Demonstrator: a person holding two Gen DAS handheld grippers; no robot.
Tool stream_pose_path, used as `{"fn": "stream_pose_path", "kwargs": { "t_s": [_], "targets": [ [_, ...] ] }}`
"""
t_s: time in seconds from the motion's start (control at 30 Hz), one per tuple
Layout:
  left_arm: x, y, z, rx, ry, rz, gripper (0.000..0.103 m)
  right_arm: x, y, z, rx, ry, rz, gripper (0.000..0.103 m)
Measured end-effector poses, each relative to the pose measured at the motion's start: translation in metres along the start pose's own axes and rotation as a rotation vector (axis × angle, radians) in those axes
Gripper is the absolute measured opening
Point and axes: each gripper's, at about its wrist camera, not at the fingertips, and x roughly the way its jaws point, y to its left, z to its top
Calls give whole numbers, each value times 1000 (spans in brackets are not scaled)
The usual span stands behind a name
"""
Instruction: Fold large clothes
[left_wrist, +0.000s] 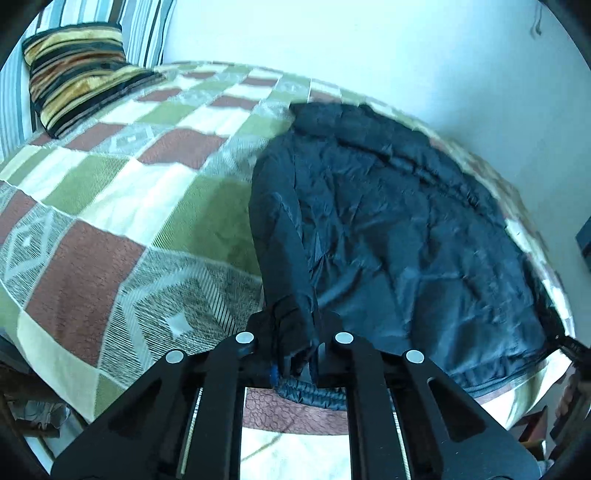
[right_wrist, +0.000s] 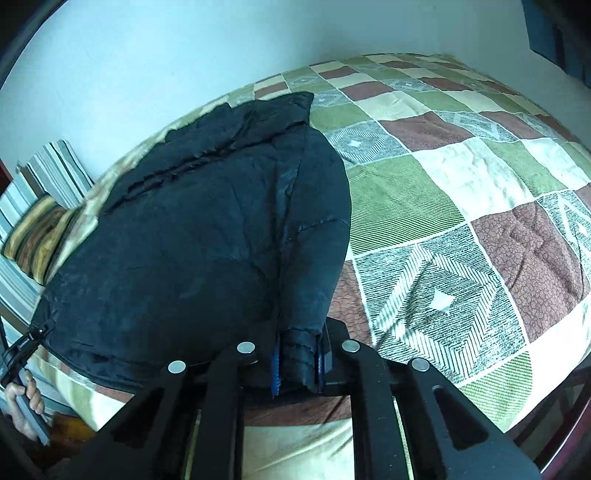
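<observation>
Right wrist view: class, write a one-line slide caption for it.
Right tongs clamp a sleeve cuff of the dark jacket spread on the patchwork bedspread.

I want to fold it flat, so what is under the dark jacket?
The dark jacket lies on the patchwork bedspread, which shows all around it. Anything between them is covered. Each gripper, left gripper and right gripper, clamps a cuff.

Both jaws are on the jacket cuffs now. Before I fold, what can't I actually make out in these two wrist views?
- Left wrist view: the left gripper covers its cuff's end, so bite depth is unclear.
- Right wrist view: the right gripper likewise hides its cuff tip.
- Both views: the jacket lies one face up; its underside and any zipper are hidden against the bedspread.
- Left wrist view: the jacket's far edge is motion-blurred.
- The striped pillow is partly cut off in the right view.
</observation>
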Motion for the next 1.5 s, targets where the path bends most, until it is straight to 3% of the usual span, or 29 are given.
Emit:
{"fn": "stream_pose_path", "kwargs": {
  "t_s": [0.13, 0.47, 0.6, 0.73, 0.93, 1.1, 1.2, 1.33, 1.43, 1.47, 1.5],
  "targets": [
    [-24, 1, 17, -65, -49, -67, 10, -16, 0, 12, 52, -28, 95, 11],
    [-15, -14, 105, -36, -151, -65, 10, -10, 12, 95, 131, -96, 266, 10],
    [25, -28, 151, -3, -158, -13, 10, 18, 12, 133, 155, -96, 279, 10],
    [88, -26, 181, -39, -80, 26, 10, 66, 7, 165, 200, -61, 252, 10],
    [173, -21, 188, -38, 45, 82, 10, 142, 11, 178, 206, 54, 168, 10],
    [195, -24, 183, 27, 68, 102, 11, 160, 15, 179, 188, 82, 148, 11],
    [179, -25, 187, 48, 39, 76, 17, 150, 20, 183, 149, 71, 149, 17],
    [151, -17, 193, 12, -10, 18, 56, 124, 20, 185, 140, 30, 178, 32],
    [130, -10, 195, 0, -65, 5, 70, 108, 17, 185, 137, -1, 197, 46],
    [124, -7, 194, 4, -87, 12, 71, 103, 16, 185, 134, -11, 212, 55],
    [117, -2, 192, 14, -108, 20, 71, 100, 15, 184, 131, -17, 216, 57]
  ]
}}
